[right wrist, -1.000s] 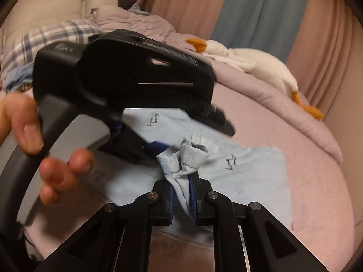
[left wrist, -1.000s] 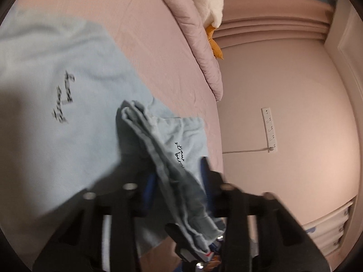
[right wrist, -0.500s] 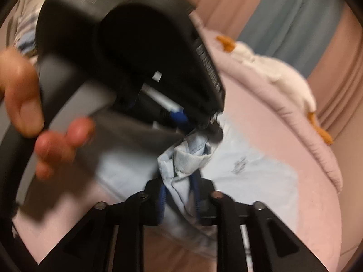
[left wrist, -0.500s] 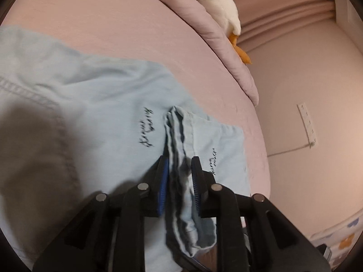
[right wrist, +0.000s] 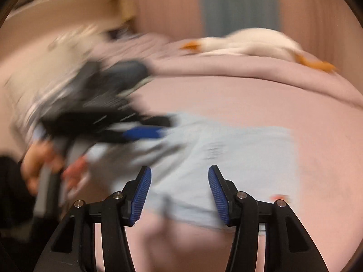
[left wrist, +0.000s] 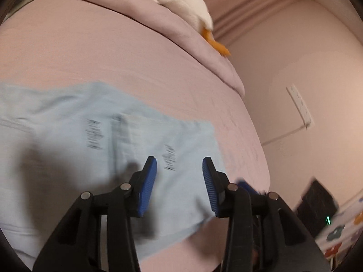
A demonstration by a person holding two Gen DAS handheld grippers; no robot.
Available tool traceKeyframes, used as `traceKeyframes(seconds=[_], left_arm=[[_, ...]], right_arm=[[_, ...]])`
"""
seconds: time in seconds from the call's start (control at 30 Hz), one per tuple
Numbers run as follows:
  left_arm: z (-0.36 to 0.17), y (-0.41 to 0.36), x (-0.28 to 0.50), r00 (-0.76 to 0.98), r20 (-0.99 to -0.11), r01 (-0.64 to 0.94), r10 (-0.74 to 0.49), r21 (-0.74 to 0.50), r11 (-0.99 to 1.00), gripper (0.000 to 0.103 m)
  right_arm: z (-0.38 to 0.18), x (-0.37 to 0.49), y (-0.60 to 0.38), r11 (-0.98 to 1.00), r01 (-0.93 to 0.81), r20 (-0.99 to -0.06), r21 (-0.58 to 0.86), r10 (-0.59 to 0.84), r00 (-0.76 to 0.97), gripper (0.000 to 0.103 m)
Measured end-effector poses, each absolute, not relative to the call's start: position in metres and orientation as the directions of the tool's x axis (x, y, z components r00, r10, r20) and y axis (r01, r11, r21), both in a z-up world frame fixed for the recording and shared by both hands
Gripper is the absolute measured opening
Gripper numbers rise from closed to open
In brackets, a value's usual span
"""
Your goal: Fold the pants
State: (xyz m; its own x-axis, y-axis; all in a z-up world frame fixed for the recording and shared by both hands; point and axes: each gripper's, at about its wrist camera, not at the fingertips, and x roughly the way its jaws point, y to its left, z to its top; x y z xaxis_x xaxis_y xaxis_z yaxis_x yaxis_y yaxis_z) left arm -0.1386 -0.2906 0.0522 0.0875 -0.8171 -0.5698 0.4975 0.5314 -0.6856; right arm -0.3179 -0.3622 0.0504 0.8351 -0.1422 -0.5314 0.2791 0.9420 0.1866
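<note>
The light blue pants lie flat on the pink bed, with small dark lettering on the cloth. They also show in the right wrist view. My left gripper is open and empty just above the pants near their right end. My right gripper is open and empty above the near edge of the pants. The left gripper and the hand holding it show blurred at the left of the right wrist view.
A mauve duvet with a white plush goose lies along the far side of the bed. The bed's right edge drops off toward a pink wall with a socket strip. A dark box sits low right.
Both grippers were shut on bunched pant fabric; both have opened and let it go. The fabric now lies flat on the bed. Both views are blurred by motion.
</note>
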Motion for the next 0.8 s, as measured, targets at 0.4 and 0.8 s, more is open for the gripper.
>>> traceKeyframes(seconds=[0.4, 0.8], left_arm=[[0.005, -0.275, -0.167, 0.250, -0.746, 0.498, -0.617, -0.448, 0.743, 0.003], [0.008, -0.267, -0.179, 0.245, -0.747, 0.508, -0.618, -0.443, 0.738, 0.002]], right_arm=[[-0.002, -0.307, -0.421, 0.849, 0.511, -0.708, 0.133, -0.280, 0.649, 0.048], [0.036, -0.285, -0.399, 0.912, 0.360, -0.649, 0.197, -0.154, 0.745, 0.047]])
